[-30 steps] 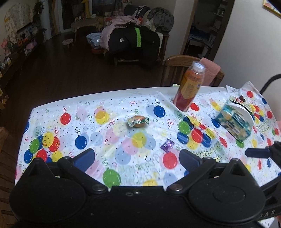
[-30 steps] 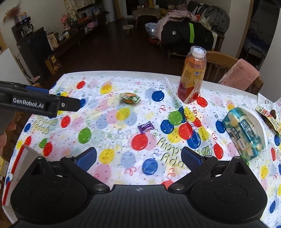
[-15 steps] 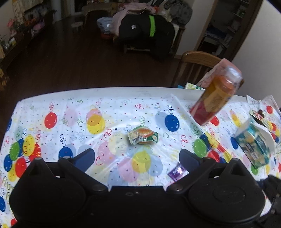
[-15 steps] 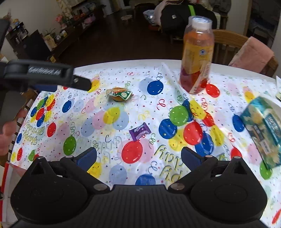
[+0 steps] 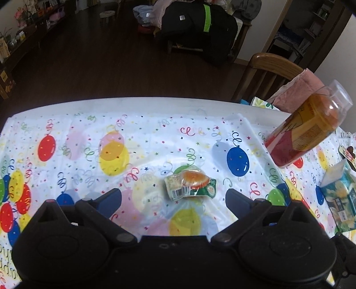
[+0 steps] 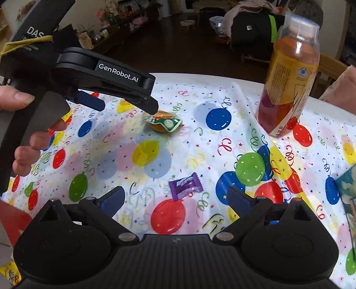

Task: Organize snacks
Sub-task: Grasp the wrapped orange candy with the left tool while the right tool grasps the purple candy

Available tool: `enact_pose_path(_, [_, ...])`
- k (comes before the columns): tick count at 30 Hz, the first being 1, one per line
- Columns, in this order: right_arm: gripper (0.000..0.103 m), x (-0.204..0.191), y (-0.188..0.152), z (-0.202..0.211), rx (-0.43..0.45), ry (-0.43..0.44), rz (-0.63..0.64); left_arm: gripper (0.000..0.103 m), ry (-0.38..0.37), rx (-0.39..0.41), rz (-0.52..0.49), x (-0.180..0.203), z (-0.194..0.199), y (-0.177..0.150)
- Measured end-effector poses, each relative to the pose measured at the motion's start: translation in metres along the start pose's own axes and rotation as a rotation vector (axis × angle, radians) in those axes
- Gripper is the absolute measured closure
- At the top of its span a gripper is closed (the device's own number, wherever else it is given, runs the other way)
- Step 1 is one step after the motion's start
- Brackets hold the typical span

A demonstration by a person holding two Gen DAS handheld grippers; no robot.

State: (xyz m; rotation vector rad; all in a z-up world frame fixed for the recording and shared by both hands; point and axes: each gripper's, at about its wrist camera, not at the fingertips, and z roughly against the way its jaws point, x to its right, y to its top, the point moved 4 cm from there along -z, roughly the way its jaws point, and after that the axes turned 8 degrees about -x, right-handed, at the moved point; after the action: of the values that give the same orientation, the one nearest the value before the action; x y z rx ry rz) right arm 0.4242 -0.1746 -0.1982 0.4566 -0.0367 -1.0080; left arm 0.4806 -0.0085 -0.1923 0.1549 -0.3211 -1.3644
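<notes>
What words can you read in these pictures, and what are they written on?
"GenRobot.AI": on the arm of the left gripper.
"DAS": on that gripper's black body, smaller lines beneath too blurred.
Tablecloth: curly lettering near the bottom edge, unclear.
Bottle label: too blurred.
Burger snack and purple candy wrappers: too small.

Balloon-patterned tablecloth [image 6: 222, 142], purple candy [image 6: 185, 185], orange-and-green snack [image 5: 191, 185]

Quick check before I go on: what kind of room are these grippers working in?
Most likely a home dining or living area. A table with a balloon-print party tablecloth, a wooden chair draped with pink cloth, and clothes heaped on furniture beyond a dark wood floor point to a household, not a lab.
</notes>
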Motion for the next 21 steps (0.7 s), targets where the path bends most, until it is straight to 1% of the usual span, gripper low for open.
enact_pose_path(1, [0.008, 0.002, 0.001, -0.004, -0.004, 0.001, -0.003, 0.003, 0.000, -0.004, -0.003, 0.001, -0.003, 0.002])
enact_pose_path(3, [0.017, 0.005, 0.001, -0.011, -0.017, 0.005, -0.006, 0.005, 0.004, -0.011, -0.010, 0.004, -0.010, 0.006])
enact_pose_path(7, [0.018, 0.009, 0.000, -0.021, -0.030, -0.001, 0.004, 0.006, 0.004, -0.026, -0.018, 0.010, -0.022, 0.011])
enact_pose_path(8, [0.019, 0.010, -0.001, -0.023, -0.032, -0.005, 0.008, 0.008, 0.002, -0.032, -0.023, 0.011, -0.025, 0.012])
enact_pose_path(9, [0.023, 0.011, 0.000, -0.024, -0.033, -0.009, 0.014, 0.009, 0.005, -0.038, -0.030, 0.013, -0.028, 0.013])
enact_pose_path(10, [0.024, 0.011, 0.000, -0.026, -0.036, -0.013, 0.020, 0.009, 0.011, -0.044, -0.038, 0.015, -0.032, 0.014])
enact_pose_path(13, [0.025, 0.011, 0.001, -0.030, -0.040, -0.022, 0.034, 0.010, 0.022, -0.051, -0.054, 0.020, -0.039, 0.017])
enact_pose_path(15, [0.029, 0.011, 0.002, -0.032, -0.039, -0.018, 0.036, 0.012, 0.031, -0.054, -0.058, 0.021, -0.044, 0.018])
enact_pose_path(16, [0.029, 0.011, 0.003, -0.033, -0.040, -0.018, 0.037, 0.013, 0.029, -0.058, -0.060, 0.021, -0.047, 0.018])
enact_pose_path(17, [0.029, 0.010, 0.004, -0.033, -0.038, -0.022, 0.040, 0.015, 0.027, -0.062, -0.062, 0.022, -0.049, 0.018])
enact_pose_path(20, [0.037, 0.009, 0.006, -0.038, -0.041, -0.029, 0.051, 0.021, 0.024, -0.077, -0.062, 0.022, -0.055, 0.017])
enact_pose_path(21, [0.038, 0.009, 0.006, -0.040, -0.045, -0.030, 0.052, 0.023, 0.018, -0.081, -0.061, 0.022, -0.057, 0.017])
